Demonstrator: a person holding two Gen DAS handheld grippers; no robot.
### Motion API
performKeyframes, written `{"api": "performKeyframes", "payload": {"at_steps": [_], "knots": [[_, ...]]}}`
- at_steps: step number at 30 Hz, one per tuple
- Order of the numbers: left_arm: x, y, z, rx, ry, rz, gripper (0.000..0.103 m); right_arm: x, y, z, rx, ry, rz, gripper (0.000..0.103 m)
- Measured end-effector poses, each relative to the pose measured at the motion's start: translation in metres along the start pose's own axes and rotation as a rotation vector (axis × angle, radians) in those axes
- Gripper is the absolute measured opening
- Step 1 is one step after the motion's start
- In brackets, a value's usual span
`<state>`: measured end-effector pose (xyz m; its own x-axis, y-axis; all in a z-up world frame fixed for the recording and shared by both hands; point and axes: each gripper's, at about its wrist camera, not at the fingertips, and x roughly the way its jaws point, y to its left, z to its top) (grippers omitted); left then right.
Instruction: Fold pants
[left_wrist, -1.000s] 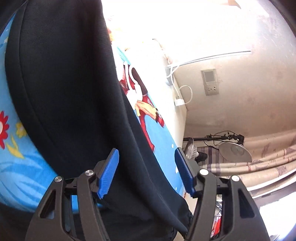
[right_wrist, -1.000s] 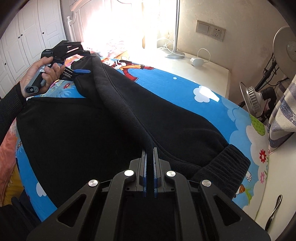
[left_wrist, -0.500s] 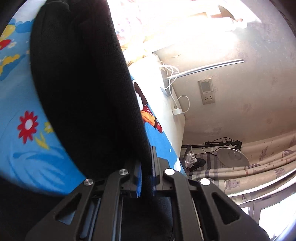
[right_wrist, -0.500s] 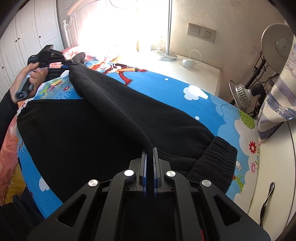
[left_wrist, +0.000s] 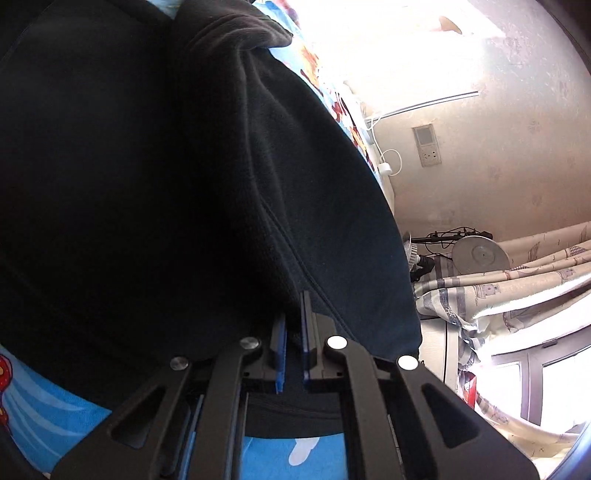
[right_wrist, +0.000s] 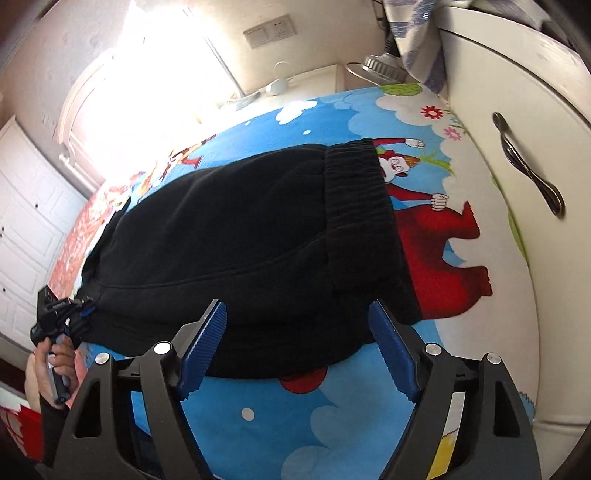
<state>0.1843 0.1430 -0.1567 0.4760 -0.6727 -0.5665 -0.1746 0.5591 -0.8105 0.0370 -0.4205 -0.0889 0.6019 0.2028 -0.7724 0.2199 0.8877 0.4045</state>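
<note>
- Blue cartoon bedsheet (right_wrist: 332, 413) with clouds and a red figure.
- White cabinet (right_wrist: 517, 155) with metal handle (right_wrist: 532, 166).
- Wall socket (left_wrist: 430, 157).
- Patterned curtain (left_wrist: 517, 291).
- Round lamp (left_wrist: 480, 254).

In my right wrist view the pants (right_wrist: 240, 236) lie across the middle of the frame on the bed sheet (right_wrist: 332, 417), waistband (right_wrist: 360, 206) toward the right. My left gripper (right_wrist: 86, 312) sits at their left end, my right gripper (right_wrist: 295, 354) at their near edge, a cabinet (right_wrist: 517, 110) upper right.
</note>
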Motion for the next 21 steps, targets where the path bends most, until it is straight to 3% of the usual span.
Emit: {"api": "performKeyframes", "payload": {"at_steps": [3,12,15,17,19,21], "knots": [[0.000,0.001,0.001,-0.003,0.001,-0.012,0.006,0.002,-0.016,0.004,0.136,-0.006,0.063,0.075],[0.016,0.003,0.000,-0.041,0.018,-0.034,0.014,0.029,-0.045,0.029,0.330,-0.021,0.058,0.070],[0.021,0.003,0.005,-0.035,0.024,-0.044,0.014,0.032,-0.049,0.032,0.343,-0.036,0.028,0.055],[0.022,0.003,0.011,-0.025,0.028,-0.048,0.008,0.036,-0.052,0.033,0.340,-0.033,0.007,0.031],[0.018,0.001,0.014,-0.015,0.024,-0.058,0.005,0.035,-0.049,0.036,0.316,-0.037,-0.004,0.019],[0.005,-0.008,0.012,0.006,0.005,-0.068,0.005,0.023,-0.042,0.036,0.305,-0.056,-0.003,0.015]]}}
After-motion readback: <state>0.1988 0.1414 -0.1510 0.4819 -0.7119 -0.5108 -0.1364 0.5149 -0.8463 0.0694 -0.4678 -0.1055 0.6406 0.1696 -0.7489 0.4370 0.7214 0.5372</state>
